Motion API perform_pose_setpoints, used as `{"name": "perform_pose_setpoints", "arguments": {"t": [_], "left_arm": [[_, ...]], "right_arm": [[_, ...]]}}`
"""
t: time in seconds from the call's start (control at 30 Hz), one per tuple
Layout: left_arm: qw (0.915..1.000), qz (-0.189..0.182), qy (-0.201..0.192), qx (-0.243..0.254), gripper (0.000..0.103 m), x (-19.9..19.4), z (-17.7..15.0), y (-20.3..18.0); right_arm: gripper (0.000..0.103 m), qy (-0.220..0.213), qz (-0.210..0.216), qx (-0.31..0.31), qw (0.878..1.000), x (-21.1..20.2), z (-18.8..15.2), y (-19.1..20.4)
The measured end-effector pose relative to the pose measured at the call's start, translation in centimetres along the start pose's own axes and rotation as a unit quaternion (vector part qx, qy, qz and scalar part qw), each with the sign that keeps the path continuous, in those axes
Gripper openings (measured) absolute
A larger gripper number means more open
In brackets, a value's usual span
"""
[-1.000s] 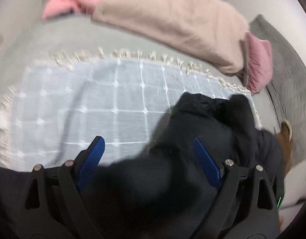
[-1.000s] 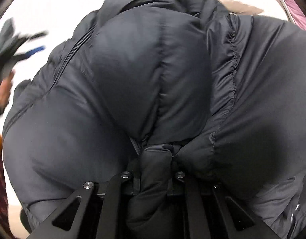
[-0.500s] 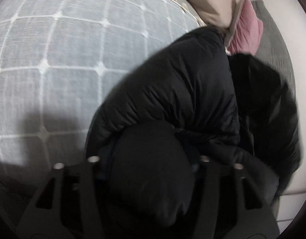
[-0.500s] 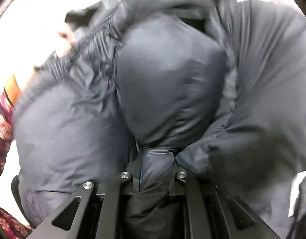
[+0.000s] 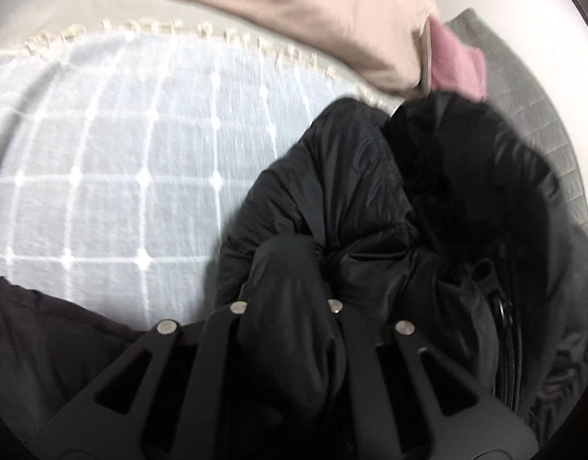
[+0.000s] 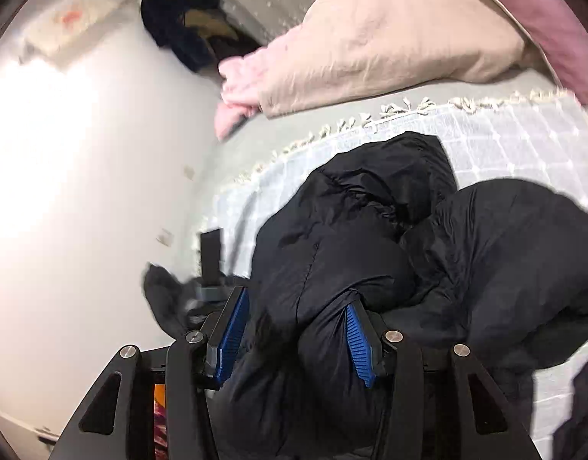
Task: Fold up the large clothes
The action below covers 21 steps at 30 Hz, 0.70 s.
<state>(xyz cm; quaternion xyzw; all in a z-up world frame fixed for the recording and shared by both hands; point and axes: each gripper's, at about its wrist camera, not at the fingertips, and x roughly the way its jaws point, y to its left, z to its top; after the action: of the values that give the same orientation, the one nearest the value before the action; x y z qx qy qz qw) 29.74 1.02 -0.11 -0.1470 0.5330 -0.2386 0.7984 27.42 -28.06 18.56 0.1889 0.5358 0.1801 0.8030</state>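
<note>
A black puffer jacket (image 5: 370,199) lies bunched on a light blue checked blanket (image 5: 121,153) with a fringe. My left gripper (image 5: 286,306) is shut on a fold of the jacket; its pads are hidden in the fabric. In the right wrist view the jacket (image 6: 370,237) lies heaped on the blanket (image 6: 524,142). My right gripper (image 6: 294,329) is open, its blue pads (image 6: 232,341) apart on either side of a bulge of jacket that sits between them.
A beige pillow (image 5: 294,11) and pink cloth (image 5: 455,65) lie at the blanket's far edge, also in the right wrist view (image 6: 390,38). A grey quilted cover (image 5: 524,96) lies at the right. A white wall (image 6: 64,191) stands at the left, with dark clothes (image 6: 179,27) by it.
My left gripper closed on the jacket and holds it above the blanket. My right gripper, shut on a jacket fold before, has opened, and the jacket has come down onto the blanket.
</note>
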Motion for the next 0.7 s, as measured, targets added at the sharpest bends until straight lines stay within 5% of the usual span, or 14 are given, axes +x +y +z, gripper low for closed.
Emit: {"name": "perform_pose_setpoints", "arguments": {"t": [0.13,0.37,0.7], "left_arm": [[0.9963,0.022,-0.076,0.034,0.009,-4.5,-0.3,-0.4],[0.9751,0.07,-0.183,0.104,0.009,-9.8,-1.0,-2.1],[0.9526,0.066,-0.235,0.182,0.009,-15.7,-8.2,-4.7]], "right_arm": [[0.05,0.02,-0.051,-0.063,0.997,-1.0,-1.9,1.6],[0.052,0.025,-0.046,-0.072,0.996,-3.8,-4.5,2.5],[0.055,0.027,-0.084,-0.081,0.993,-8.2,-12.0,3.6]]}}
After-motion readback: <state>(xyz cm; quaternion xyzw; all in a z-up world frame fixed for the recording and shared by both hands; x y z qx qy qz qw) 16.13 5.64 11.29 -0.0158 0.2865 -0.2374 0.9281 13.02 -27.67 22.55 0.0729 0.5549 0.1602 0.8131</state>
